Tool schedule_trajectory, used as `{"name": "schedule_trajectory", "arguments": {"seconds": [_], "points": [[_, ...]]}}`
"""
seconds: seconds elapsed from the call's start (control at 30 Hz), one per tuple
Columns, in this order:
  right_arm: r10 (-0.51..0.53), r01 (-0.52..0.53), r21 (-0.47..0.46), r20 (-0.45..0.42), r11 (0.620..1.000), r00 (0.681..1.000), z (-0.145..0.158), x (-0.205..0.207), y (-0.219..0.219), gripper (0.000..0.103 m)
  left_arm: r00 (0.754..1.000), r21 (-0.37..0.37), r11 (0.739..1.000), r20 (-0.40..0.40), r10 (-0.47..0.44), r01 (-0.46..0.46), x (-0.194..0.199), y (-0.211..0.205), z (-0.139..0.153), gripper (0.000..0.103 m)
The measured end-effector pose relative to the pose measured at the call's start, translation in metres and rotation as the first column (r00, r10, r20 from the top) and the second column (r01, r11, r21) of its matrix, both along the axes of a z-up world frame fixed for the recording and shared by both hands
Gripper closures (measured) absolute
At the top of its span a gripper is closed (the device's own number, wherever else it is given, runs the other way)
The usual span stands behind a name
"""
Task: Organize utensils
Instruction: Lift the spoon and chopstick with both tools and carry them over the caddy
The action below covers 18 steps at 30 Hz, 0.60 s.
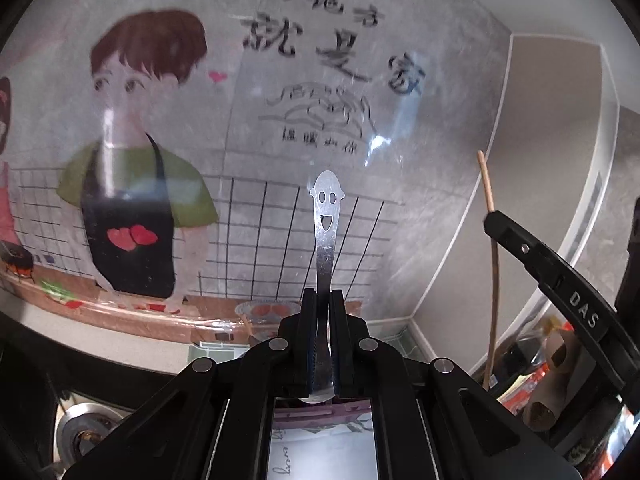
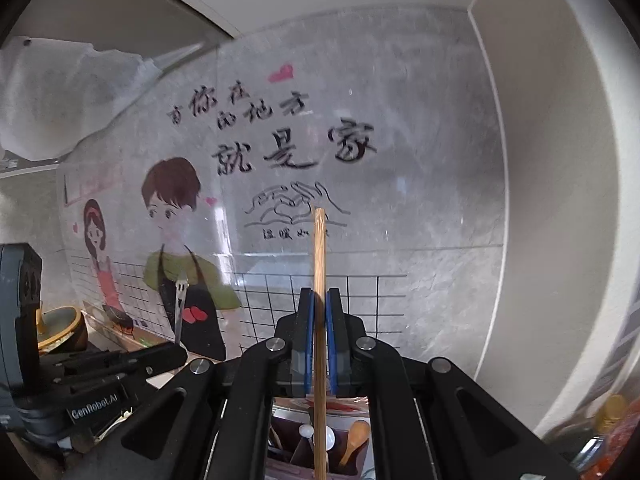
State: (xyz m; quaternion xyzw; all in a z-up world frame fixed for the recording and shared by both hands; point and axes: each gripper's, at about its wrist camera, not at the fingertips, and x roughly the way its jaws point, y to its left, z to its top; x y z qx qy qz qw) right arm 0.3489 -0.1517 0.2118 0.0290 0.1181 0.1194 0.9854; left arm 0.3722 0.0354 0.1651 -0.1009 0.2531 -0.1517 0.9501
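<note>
My left gripper is shut on a steel utensil whose handle end has a smiley face cut out; it stands upright in front of the wall. My right gripper is shut on a wooden chopstick that stands upright and runs down between the fingers. The chopstick and the right gripper also show at the right of the left wrist view. The left gripper with the steel utensil shows at the lower left of the right wrist view. Below the right gripper stands a utensil holder with a wooden spoon and a white spoon in it.
A glossy wall sticker with cartoon figures and black writing covers the tiled wall ahead. A white cabinet side stands at the right. A yellow bowl sits at the far left. Bottles and packets crowd the lower right corner.
</note>
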Motion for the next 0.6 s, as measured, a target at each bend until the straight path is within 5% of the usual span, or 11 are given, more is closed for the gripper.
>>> {"name": "schedule_trajectory", "arguments": {"seconds": [0.6], "points": [[0.008,-0.002,0.074,-0.092,0.997,0.996,-0.074,0.086,0.007,0.097,0.994,-0.166,0.986,-0.101,-0.047,0.030,0.072,0.014,-0.098,0.097]]}}
